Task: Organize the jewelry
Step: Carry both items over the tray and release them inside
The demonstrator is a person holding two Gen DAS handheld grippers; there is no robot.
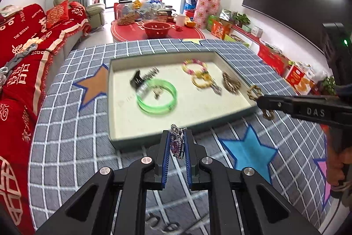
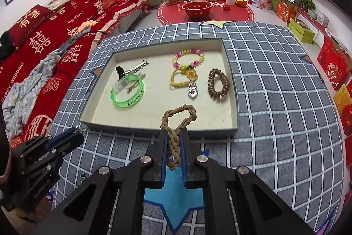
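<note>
Jewelry tray (image 2: 233,89) | left gripper (image 1: 177,142) pinches purple brooch (image 1: 177,144) | right gripper (image 2: 173,142), marked "DAS", clamps braided bracelet (image 2: 178,116)

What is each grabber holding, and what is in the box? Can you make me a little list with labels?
left gripper: shut on a purple jeweled piece
right gripper: shut on a tan braided loop
tray: on the checked cloth
left side of tray: green bangle, hair clip
middle of tray: pink beaded bracelet, yellow cord bracelet with a silver charm
right side of tray: brown coil hair tie
</note>
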